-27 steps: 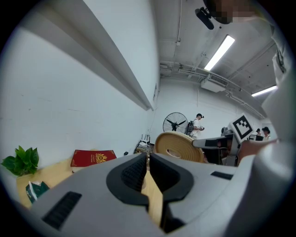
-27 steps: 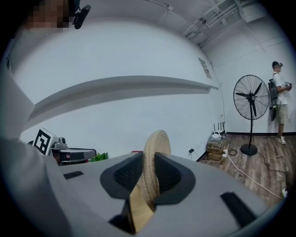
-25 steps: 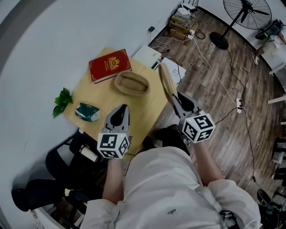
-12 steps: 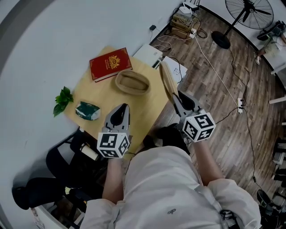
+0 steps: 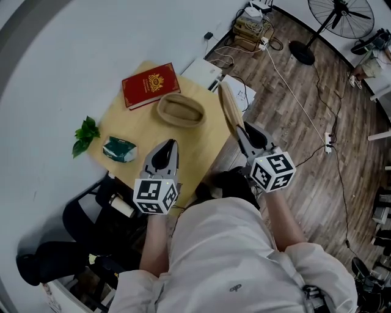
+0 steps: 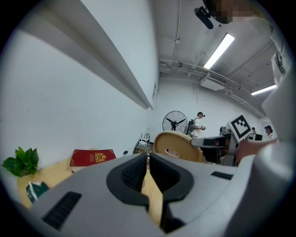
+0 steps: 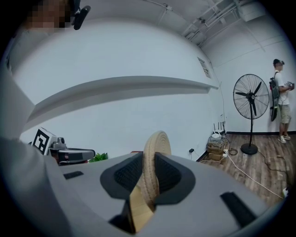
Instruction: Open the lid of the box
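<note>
The oval woven box (image 5: 180,112) sits open on the small wooden table (image 5: 201,153), its hollow facing up. Its woven lid (image 5: 228,112) stands on edge off the table's right side, with my right gripper (image 5: 242,136) shut on its rim. In the right gripper view the lid (image 7: 155,152) is pinched between the dark pads (image 7: 172,175). My left gripper (image 5: 165,148) hovers over the table's near part, shut with nothing in it. In the left gripper view the left gripper (image 6: 148,159) has its jaws together, and the lid (image 6: 178,147) shows beyond them.
A red book (image 5: 149,85) lies at the table's far corner, left of the box. A green packet (image 5: 119,151) and a leafy plant (image 5: 85,136) are at the table's left. Cables, a power strip and a standing fan (image 5: 333,18) are on the wooden floor to the right.
</note>
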